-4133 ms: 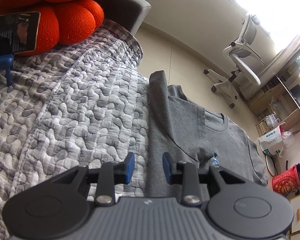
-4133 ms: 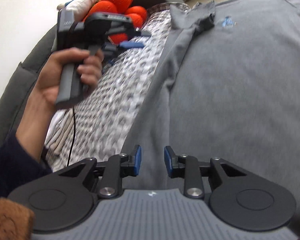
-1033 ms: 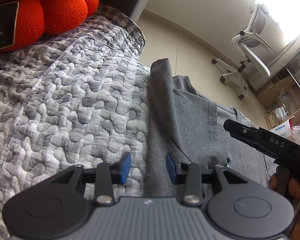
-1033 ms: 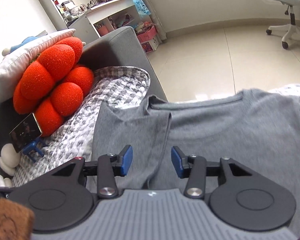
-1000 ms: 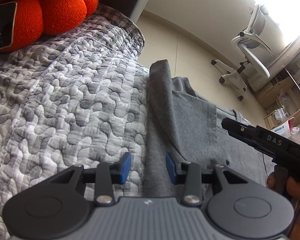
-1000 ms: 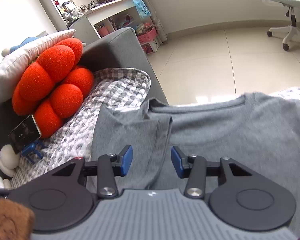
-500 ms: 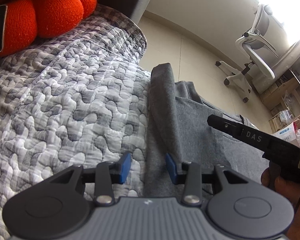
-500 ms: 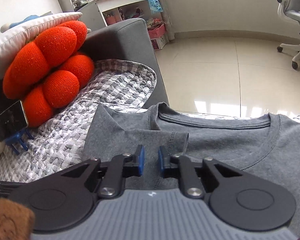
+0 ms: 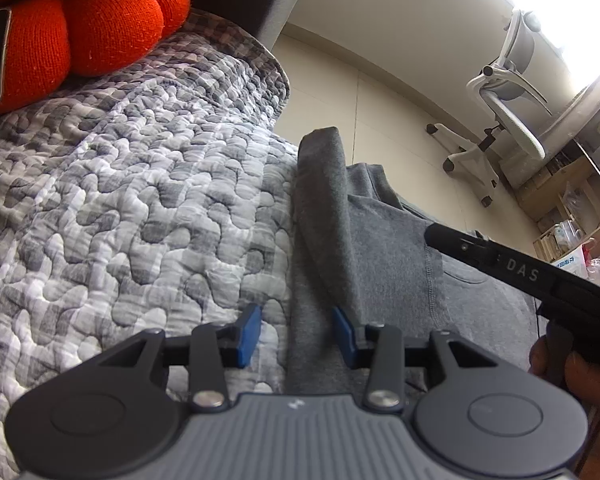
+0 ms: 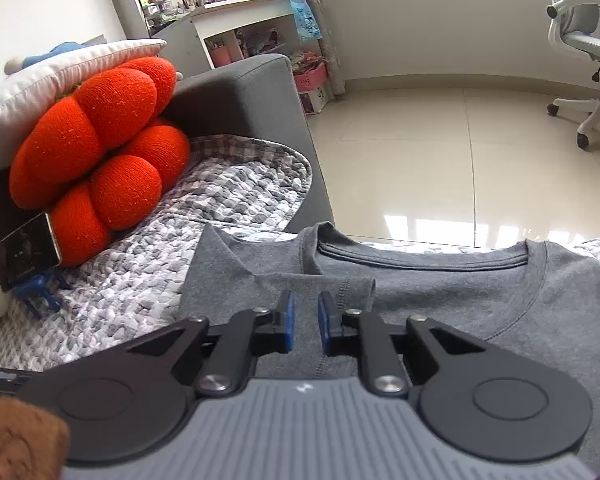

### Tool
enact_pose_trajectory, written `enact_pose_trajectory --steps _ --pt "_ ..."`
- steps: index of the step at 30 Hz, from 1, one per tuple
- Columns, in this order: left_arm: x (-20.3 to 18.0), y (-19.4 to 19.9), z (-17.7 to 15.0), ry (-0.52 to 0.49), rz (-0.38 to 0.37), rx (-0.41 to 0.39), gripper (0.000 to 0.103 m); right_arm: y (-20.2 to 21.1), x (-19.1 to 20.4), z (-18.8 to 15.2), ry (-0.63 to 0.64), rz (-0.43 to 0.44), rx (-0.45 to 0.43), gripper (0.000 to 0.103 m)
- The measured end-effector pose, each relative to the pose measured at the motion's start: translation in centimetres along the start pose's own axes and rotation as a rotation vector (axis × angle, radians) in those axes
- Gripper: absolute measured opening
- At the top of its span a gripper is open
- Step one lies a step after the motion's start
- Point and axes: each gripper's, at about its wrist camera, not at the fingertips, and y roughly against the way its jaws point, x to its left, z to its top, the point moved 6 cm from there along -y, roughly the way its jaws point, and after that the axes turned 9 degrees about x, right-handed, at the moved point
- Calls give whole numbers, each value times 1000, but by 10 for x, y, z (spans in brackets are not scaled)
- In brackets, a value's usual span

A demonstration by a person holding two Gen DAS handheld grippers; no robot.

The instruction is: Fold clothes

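A grey T-shirt (image 9: 384,240) lies on a quilted blanket, its left side folded inward into a long ridge. My left gripper (image 9: 296,336) is open, its blue pads straddling that ridge's near end without pressing it. In the right wrist view the shirt (image 10: 480,292) shows its collar and a folded-in sleeve (image 10: 340,284). My right gripper (image 10: 305,320) hovers just over that sleeve, its jaws opening from a narrow gap, with grey cloth showing through the gap and none pinched. The right gripper (image 9: 500,264) also reaches in from the right in the left wrist view, held by a hand (image 9: 560,368).
The grey-and-white quilt (image 9: 140,200) covers a grey sofa (image 10: 252,104). An orange knotted cushion (image 10: 100,140) and a phone (image 10: 26,252) on a blue stand sit at the left. Beyond the sofa edge is tiled floor with a white office chair (image 9: 504,92).
The right gripper came in over the folded sleeve, sliding leftward across the shirt, and its jaws went from wide to a narrow gap. The left gripper barely moved.
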Motion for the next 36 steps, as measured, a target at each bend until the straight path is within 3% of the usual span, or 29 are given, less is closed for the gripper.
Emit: enact_pose_trajectory --steps 2,6,7,9,12,19,23,26,28,29,30,33,36 --pt "1 0 0 3 -3 0 41 -4 -2 1 -14 -3 -12 50" --pt "-2 0 -1 -7 5 -2 41 -17 -6 4 -29 -33 -3 51" --pt "-2 0 -1 -10 6 -1 42 -21 -6 3 -22 -46 11 49" --pt "-2 -1 0 -15 6 0 42 -24 -4 0 5 -93 14 18" --pt "-1 -2 1 -19 2 3 42 -16 -5 0 4 -88 -16 2" --pt "-1 -2 2 -16 1 5 42 1 -8 6 -9 -87 -41 1" --pt "-2 -2 1 -24 7 4 42 -10 -19 5 -61 -80 2 18" --pt "-3 -2 1 -28 11 3 42 -16 -25 5 -81 -87 0 43" --pt "-3 -2 1 -30 13 3 42 -21 -24 3 -63 -95 13 43" --pt "-3 -2 2 -28 11 3 42 -22 -22 1 -47 -95 15 29" --pt "-3 -3 2 -27 10 3 42 -22 -19 -1 -27 -109 11 6" --pt "-2 -3 3 -23 8 3 42 -9 -18 -3 -28 -140 -36 2" --pt "-2 -4 4 -30 10 1 42 12 -23 -2 -131 -109 -89 2"
